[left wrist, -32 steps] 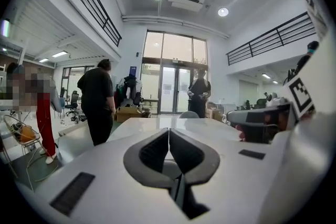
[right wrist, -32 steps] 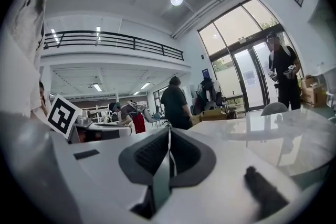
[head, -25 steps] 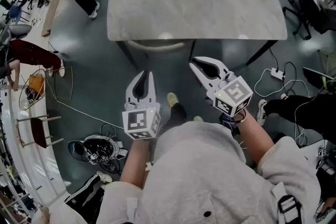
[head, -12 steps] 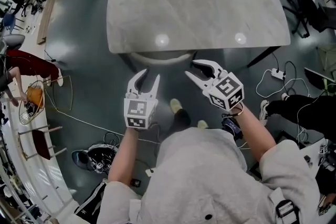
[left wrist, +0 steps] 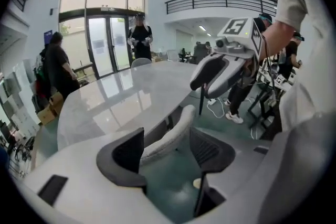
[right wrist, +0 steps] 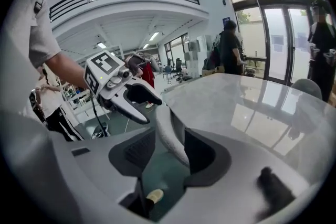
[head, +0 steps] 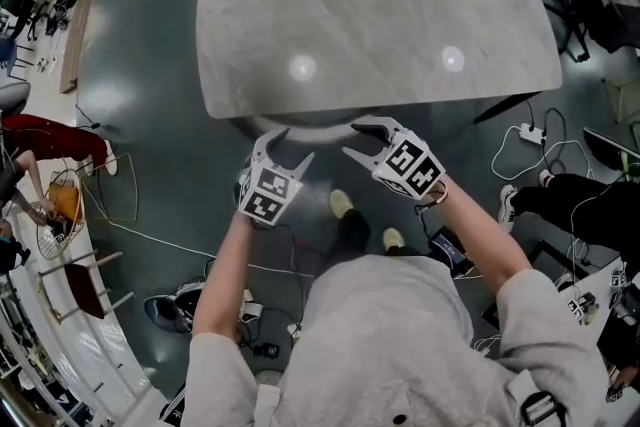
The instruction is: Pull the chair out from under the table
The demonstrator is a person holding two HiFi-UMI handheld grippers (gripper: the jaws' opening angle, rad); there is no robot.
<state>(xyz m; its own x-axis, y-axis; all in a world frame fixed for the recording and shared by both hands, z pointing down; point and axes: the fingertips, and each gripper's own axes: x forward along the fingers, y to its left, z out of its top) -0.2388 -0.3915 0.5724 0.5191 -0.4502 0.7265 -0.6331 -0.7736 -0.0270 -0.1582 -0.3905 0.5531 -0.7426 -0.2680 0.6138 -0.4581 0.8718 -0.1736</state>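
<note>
A chair with a light grey curved back (head: 300, 119) is tucked under the marble table (head: 380, 15); only the rim of the back shows past the table's near edge. My left gripper (head: 283, 148) is at the rim's left part and my right gripper (head: 362, 138) at its right part. Both sets of jaws have just been opening. In the left gripper view the chair back (left wrist: 170, 134) runs between the wide jaws of the left gripper (left wrist: 168, 153), with no pad pressing on it. In the right gripper view the chair back (right wrist: 167, 131) likewise passes between the spread jaws of the right gripper (right wrist: 170, 157).
My feet (head: 343, 205) stand on the dark floor just behind the chair. Cables and a power strip (head: 530, 132) lie at the right, near a table leg (head: 505, 105). Office chairs (head: 585, 0) stand at the far right, and people (left wrist: 140, 36) beyond the table.
Both grippers have moved forward and down to the table's near edge, and both sets of jaws have gone from shut to wide open around the chair back's rim.
</note>
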